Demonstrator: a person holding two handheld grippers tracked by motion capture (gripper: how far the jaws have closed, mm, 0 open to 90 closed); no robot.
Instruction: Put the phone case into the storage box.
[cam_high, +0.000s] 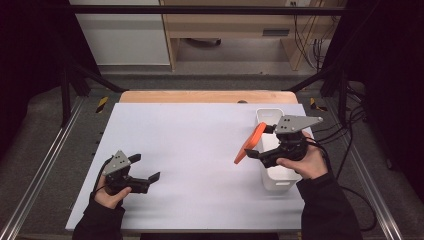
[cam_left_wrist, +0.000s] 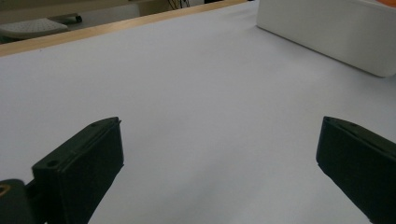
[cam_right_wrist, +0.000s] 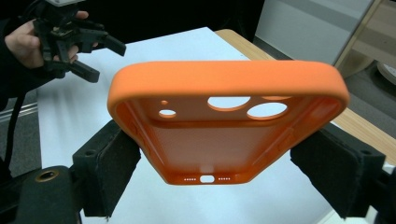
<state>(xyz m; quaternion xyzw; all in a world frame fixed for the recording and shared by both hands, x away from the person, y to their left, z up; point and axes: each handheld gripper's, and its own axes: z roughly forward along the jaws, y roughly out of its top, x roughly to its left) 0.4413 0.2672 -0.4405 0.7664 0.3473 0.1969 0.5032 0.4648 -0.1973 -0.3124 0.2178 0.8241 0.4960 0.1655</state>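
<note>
I count two tools: my left tool (cam_high: 148, 168) and my right tool (cam_high: 260, 141). There is one orange phone case (cam_right_wrist: 224, 121), one white bin (cam_high: 280, 177), and one bench (cam_high: 190, 150) under it all. In the case I count four round cutouts.

Orange phone case (cam_right_wrist: 227, 122), soft-looking, rounded corners, hollow inner side facing the right gripper view's camera. Camera cutouts, two large and two small, near the far end; port slot and rows of tiny holes at the near end. Clamped across its width, near the port end, between two black jaws. Held clear of the table, tilted, far end raised. In the high view, seen nearly edge-on as an orange sliver (cam_high: 250, 143), slanted, just left of a white bin (cam_high: 280, 184) on the table's right side.
</note>
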